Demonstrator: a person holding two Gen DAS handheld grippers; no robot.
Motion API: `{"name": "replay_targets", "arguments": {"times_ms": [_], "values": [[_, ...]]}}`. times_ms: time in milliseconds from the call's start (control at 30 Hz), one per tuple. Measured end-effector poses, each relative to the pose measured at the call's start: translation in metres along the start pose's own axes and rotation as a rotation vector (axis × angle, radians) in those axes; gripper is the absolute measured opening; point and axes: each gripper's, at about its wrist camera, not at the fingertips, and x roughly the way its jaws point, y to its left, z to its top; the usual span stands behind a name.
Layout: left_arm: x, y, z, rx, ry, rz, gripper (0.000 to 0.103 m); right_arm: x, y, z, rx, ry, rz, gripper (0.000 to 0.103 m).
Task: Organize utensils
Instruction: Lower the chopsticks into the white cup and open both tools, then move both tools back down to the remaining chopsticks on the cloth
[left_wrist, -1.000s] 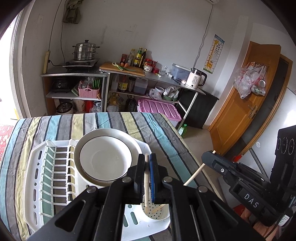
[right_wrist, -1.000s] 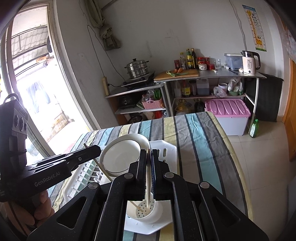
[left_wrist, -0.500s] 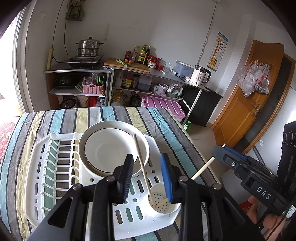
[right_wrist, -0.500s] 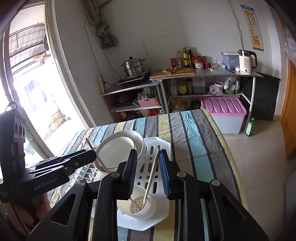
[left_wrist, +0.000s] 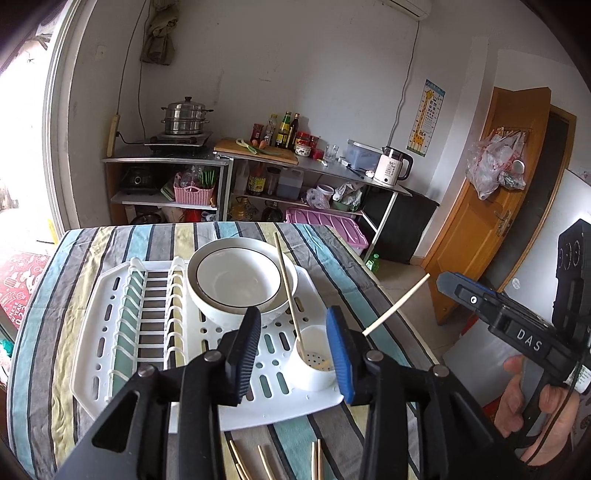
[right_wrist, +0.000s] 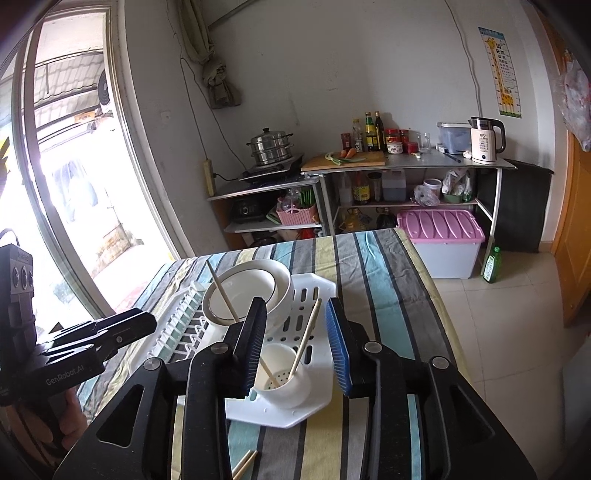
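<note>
Striped tablecloth (left_wrist: 110, 243), cluttered kitchen shelves (left_wrist: 258, 177)

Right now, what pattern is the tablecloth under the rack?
Stripes of grey, teal, pale yellow and dark lines on the tablecloth; right wrist view.

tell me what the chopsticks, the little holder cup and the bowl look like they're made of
Chopsticks: pale tan and matte, likely bamboo or wood.
Holder cup: white, smooth, with a perforated bottom, probably moulded plastic like the drying rack.
Bowl: glossy white with a thin dark rim line, probably glazed ceramic, though melamine can't be ruled out.
</note>
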Motion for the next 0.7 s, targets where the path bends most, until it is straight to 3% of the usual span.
{"name": "replay_targets", "arguments": {"times_ms": [267, 700], "values": [[-0.048, -0.003, -0.034, 0.013, -0.04, 0.006, 0.04, -0.038, 0.008, -0.022, 0.001, -0.029, 0.026, 0.035], [-0.115, 0.005, -0.121, 0.029, -0.098, 0.067, 0.04, -0.098, 0.033, -0.096, -0.03, -0.06, 0.087, 0.035]]}}
